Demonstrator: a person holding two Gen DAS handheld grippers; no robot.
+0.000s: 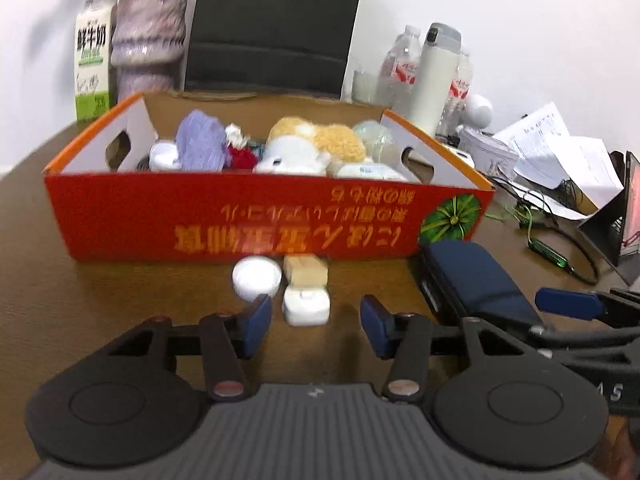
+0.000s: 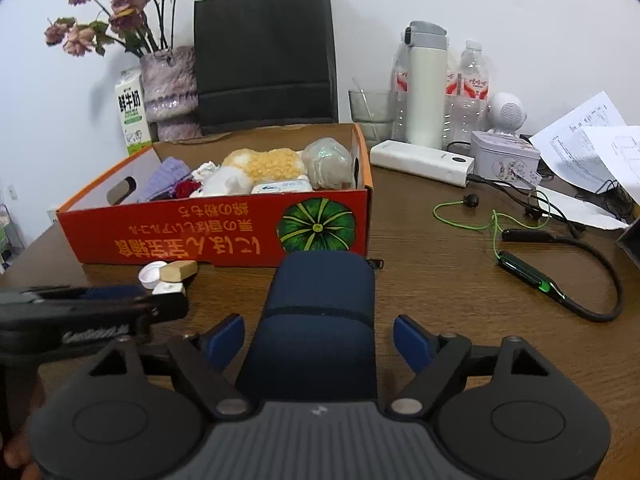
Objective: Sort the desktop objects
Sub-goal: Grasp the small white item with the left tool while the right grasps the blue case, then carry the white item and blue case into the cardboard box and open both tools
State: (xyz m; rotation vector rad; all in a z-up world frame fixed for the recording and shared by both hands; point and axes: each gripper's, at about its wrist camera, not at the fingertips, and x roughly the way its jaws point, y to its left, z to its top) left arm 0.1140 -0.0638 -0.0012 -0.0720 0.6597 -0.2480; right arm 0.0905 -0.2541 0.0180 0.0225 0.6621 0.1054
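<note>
My right gripper [image 2: 319, 342] stands spread around the navy zip case [image 2: 320, 320] at lower centre, pads not touching. It looks soft-shelled and light; I'd pinch its long sides. My left gripper [image 1: 316, 326], half spread, frames a white earbud case [image 1: 306, 306].

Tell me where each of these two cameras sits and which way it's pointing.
Left wrist: sits on the left tongs, angled down at the small white case before the red box; its blue pads and the right tongs' tip show.
Right wrist: sits on the right tongs, angled down over the navy pouch between its open pads; the left tongs intrude.
Shared: red box, pouch, white cap, wooden table.
</note>
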